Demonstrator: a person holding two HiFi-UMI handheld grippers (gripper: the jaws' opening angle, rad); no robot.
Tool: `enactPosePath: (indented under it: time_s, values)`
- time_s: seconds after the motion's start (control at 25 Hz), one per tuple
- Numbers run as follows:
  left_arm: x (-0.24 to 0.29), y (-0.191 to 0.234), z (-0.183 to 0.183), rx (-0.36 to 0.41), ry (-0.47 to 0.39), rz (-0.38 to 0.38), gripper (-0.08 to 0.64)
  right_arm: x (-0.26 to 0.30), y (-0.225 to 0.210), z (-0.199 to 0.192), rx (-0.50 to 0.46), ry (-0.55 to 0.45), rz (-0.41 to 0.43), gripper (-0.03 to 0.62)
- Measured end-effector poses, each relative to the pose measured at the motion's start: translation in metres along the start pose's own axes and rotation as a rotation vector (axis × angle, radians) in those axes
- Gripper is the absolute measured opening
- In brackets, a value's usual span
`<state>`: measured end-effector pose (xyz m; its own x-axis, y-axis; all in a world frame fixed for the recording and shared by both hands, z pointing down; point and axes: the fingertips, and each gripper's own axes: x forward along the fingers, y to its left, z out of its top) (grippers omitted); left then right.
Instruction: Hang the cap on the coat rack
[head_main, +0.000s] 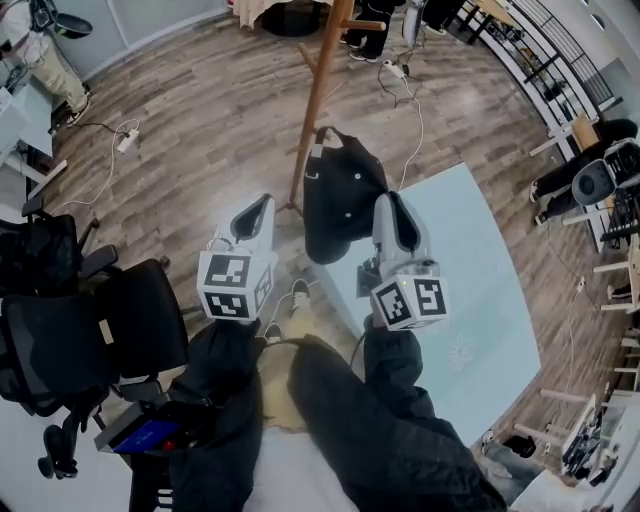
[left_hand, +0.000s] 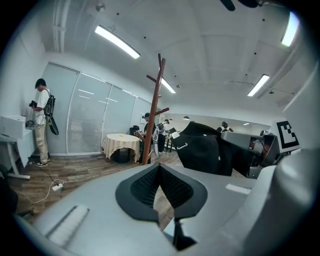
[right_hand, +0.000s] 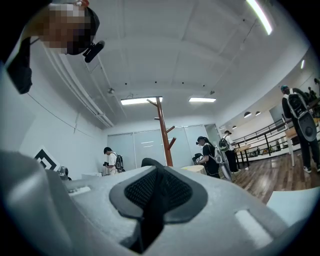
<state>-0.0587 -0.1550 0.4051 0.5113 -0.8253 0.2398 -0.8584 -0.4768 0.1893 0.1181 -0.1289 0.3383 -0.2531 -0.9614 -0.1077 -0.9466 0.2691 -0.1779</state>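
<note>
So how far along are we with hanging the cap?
Done: the right gripper is shut on the black cap, held in the air. In hand: getting it to the coat rack, which stands just ahead. To do: hooking it on a peg. The left gripper is shut, empty.

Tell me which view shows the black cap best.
Head view: the whole cap hangs from the right gripper, near the coat rack. The left gripper view shows the cap side-on, its lower edge cut off. The right gripper view shows only dark fabric pinched between its jaws.
</note>
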Motion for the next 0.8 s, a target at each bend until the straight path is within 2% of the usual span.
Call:
enactPosePath:
  time_s: [0.2,0.4,0.8]
  values:
    - [0.036,0.006,0.023,0.011,-0.018,0.034,0.000,0.039,-0.027,0.010,0.004,-0.025,0.050,0.038]
    - [0.067,0.001,0.024,0.012,0.007,0.049,0.000,0.064,-0.057,0.017,0.001,-0.034,0.084,0.039]
    - [0.105,0.009,0.013,0.000,0.052,0.102,0.000,0.091,-0.094,-0.024,0.011,0.026,0.108,0.040]
